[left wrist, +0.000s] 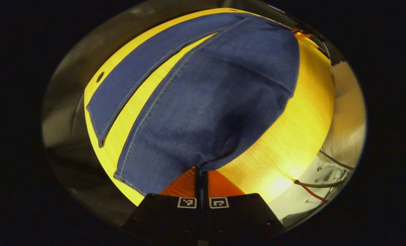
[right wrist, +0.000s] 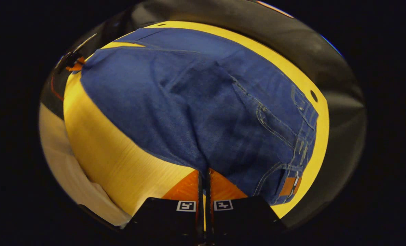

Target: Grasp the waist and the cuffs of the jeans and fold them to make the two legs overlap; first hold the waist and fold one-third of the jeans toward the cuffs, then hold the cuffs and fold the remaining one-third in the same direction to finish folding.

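jeans (left wrist: 210,99) lie spread on a yellow wooden table (left wrist: 292,136), one leg folded across so its edge rises toward each camera. in the left gripper view, the left gripper (left wrist: 201,174) is clenched on the denim edge near the cuffs (left wrist: 127,177), fingers nearly together. in the right gripper view, the right gripper (right wrist: 204,174) pinches the fabric beside the waist (right wrist: 302,136), where a brown patch (right wrist: 289,185) shows.

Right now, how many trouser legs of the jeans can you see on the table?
2. One leg lies flat at the left in the left gripper view; the other leg lies beside it, its edge pinched by the left gripper.
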The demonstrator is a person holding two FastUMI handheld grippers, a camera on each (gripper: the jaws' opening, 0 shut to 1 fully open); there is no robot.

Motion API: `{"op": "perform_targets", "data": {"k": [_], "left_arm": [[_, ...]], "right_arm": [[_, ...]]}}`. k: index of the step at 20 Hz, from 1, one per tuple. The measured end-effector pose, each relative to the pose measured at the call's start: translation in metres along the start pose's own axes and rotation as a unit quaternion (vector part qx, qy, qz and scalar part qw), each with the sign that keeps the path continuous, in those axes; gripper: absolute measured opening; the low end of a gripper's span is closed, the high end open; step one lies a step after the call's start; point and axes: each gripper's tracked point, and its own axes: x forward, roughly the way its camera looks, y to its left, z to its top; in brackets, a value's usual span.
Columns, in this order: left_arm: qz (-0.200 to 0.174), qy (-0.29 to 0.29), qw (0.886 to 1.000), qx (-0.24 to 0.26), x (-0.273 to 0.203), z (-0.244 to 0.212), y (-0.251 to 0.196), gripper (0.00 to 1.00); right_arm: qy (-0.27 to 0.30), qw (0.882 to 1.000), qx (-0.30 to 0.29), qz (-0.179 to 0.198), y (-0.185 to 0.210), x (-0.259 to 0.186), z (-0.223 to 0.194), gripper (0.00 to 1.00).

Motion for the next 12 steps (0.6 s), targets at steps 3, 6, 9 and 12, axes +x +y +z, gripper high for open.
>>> {"op": "perform_targets", "data": {"k": [3,6,9,12], "left_arm": [[0.068,-0.026,0.995,-0.064,-0.024,0.007,0.013,0.00],[0.125,-0.059,0.981,-0.137,-0.042,0.026,0.038,0.00],[0.179,-0.075,0.965,-0.174,-0.065,0.034,0.064,0.00],[0.227,-0.102,0.947,-0.201,-0.087,0.060,0.078,0.00]], "right_arm": [[-0.042,0.997,0.031,-0.057,-0.005,-0.016,0.016,0.05],[-0.087,0.990,0.081,-0.082,-0.019,-0.032,0.039,0.05],[-0.124,0.982,0.092,-0.105,-0.037,-0.061,0.077,0.03],[-0.171,0.973,0.101,-0.120,-0.058,-0.071,0.118,0.03]]}}
